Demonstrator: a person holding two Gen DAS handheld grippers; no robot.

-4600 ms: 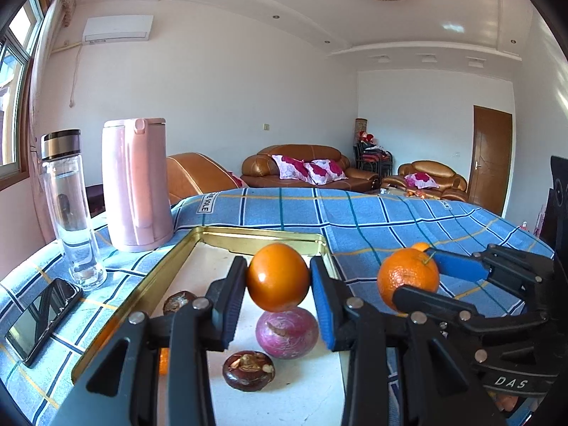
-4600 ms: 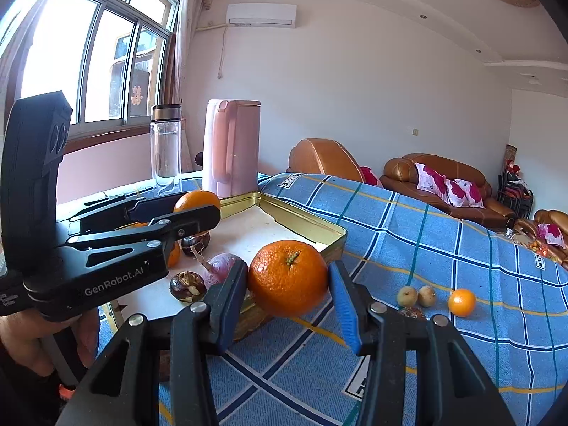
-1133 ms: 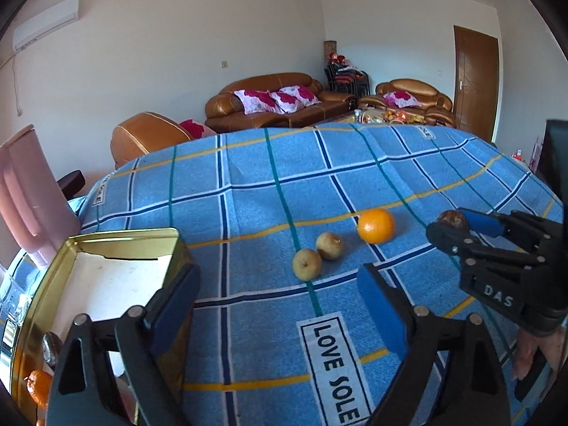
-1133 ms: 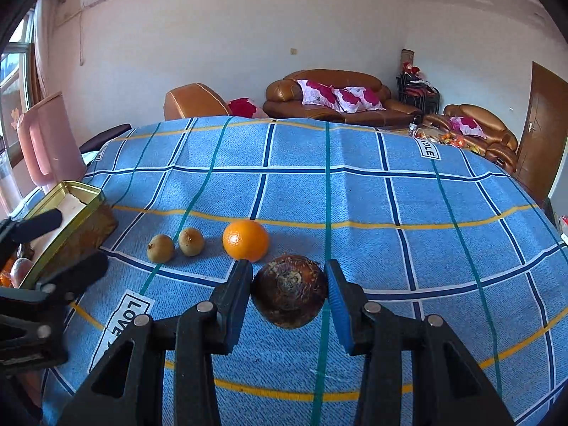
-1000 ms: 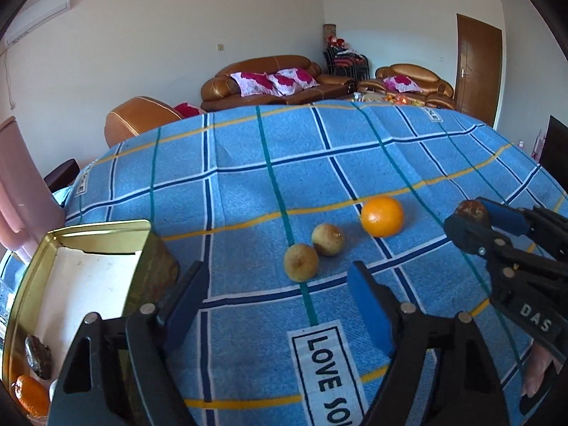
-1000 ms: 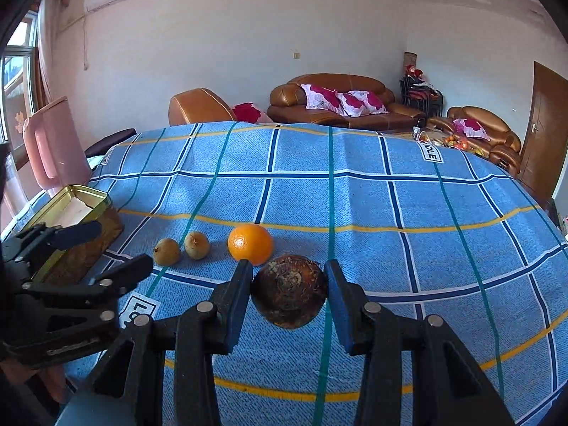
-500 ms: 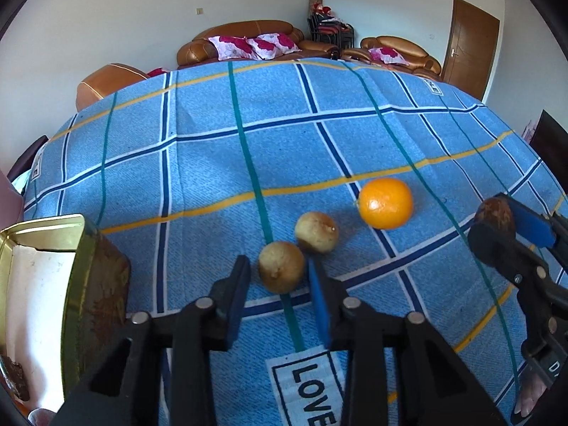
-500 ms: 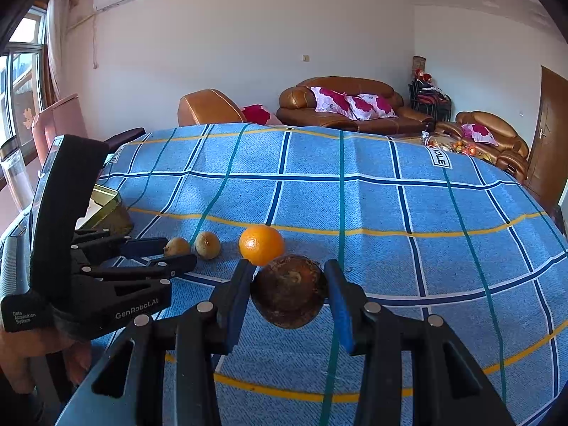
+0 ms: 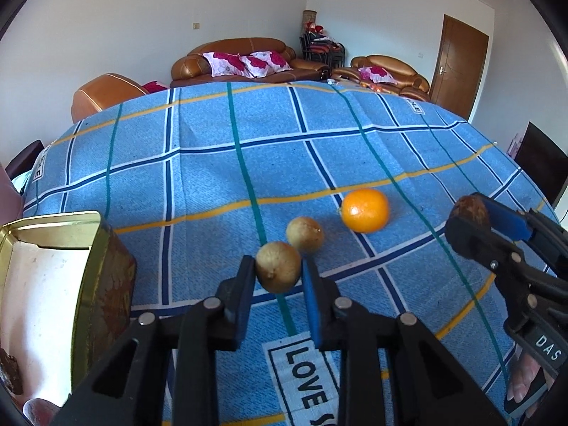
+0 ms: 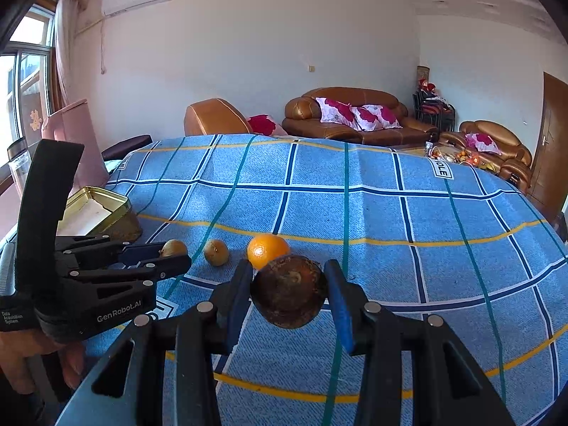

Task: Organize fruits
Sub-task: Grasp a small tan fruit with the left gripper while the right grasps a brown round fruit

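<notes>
Fruits lay in a short row on the blue checked cloth of the tabletop: two small tan fruits and an orange at the right end. The left tool had just closed its jaws on the nearer tan fruit, pads pressed to both sides, while the second tan fruit sat just behind it, touching or nearly so. The right tool held a dark, rough brown fruit clamped above the cloth, close to the orange. Off to the left stood the gold tin tray, well apart from the row. I took this for the pick-up step. Next, the left tool needed to lift cleanly, without nudging the neighbouring fruit, and carry its catch to wherever the sorting wanted it.
</notes>
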